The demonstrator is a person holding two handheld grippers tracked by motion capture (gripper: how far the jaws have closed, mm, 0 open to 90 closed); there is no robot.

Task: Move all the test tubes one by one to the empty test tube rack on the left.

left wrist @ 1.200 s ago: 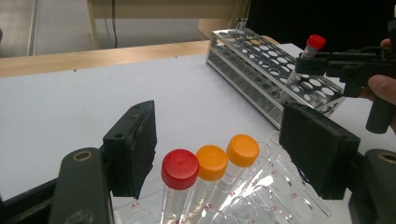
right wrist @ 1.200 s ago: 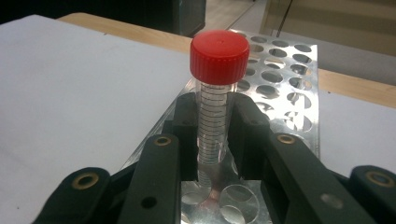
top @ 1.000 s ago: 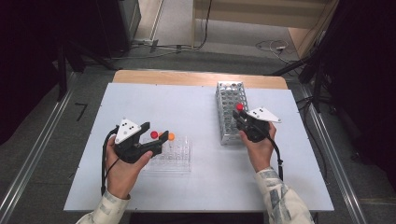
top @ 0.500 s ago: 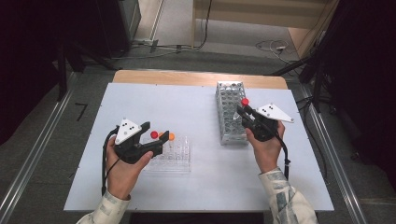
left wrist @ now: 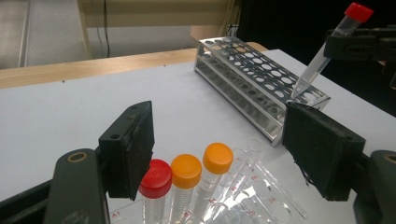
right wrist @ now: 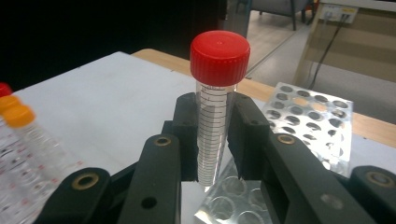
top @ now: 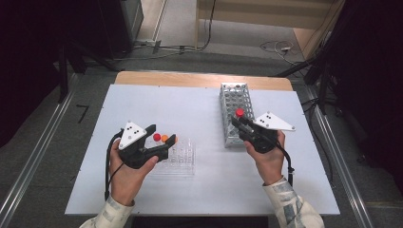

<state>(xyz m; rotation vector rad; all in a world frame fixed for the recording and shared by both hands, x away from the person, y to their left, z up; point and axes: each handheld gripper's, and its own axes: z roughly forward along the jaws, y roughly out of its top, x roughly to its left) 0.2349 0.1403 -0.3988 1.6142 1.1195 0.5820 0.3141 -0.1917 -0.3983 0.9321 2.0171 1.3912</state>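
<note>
Pinched between the black pads of the right gripper [right wrist: 212, 140] is a clear plastic tube with a red screw cap [right wrist: 215, 105], gripped on its graduated wall just below the cap. It is judged light, stiff and smooth, so a slack grip could let it slip. Its tapered tip hangs just above the near end of the metal rack of round holes [top: 234, 111]. Spread wide, the left gripper [left wrist: 229, 156] hovers over the clear plastic rack [top: 180, 159] holding three capped tubes.
</note>
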